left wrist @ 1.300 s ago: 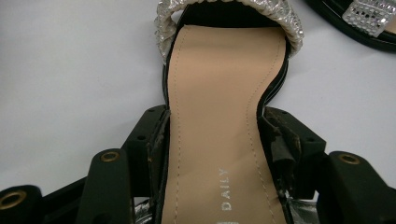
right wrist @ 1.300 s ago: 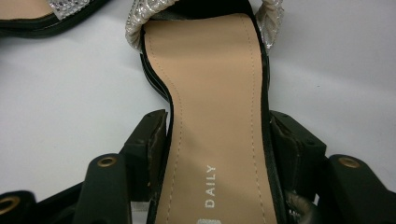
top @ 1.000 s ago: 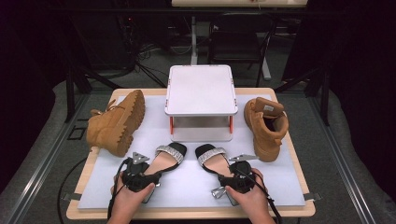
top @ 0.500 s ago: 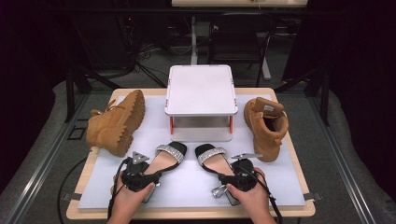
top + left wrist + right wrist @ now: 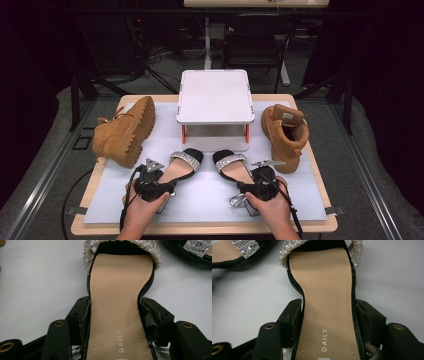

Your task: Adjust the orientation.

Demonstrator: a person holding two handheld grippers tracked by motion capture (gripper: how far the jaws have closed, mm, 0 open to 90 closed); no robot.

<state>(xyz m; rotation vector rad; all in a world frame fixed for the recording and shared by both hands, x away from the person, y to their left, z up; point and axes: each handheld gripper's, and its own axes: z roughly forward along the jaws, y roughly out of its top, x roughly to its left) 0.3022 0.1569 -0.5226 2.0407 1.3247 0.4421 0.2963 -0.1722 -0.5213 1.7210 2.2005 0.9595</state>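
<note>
Two black heeled sandals with glittering silver toe straps lie side by side on the white mat (image 5: 205, 202), toes pointing away from me. My left gripper (image 5: 165, 181) is shut on the waist of the left sandal (image 5: 184, 162); in the left gripper view its jaws (image 5: 116, 312) press both edges of the tan insole (image 5: 120, 277). My right gripper (image 5: 250, 184) is shut the same way on the right sandal (image 5: 230, 164), with the jaws (image 5: 328, 312) against the sides of its insole (image 5: 322, 277). Each gripper view catches the other sandal's strap (image 5: 197, 246) (image 5: 244, 248) in a top corner.
A white raised platform (image 5: 214, 95) on red legs stands behind the sandals. A tan boot (image 5: 122, 132) lies on its side at the left; its mate (image 5: 285, 132) stands upright at the right. The wooden table edge (image 5: 200, 231) runs close in front of the hands.
</note>
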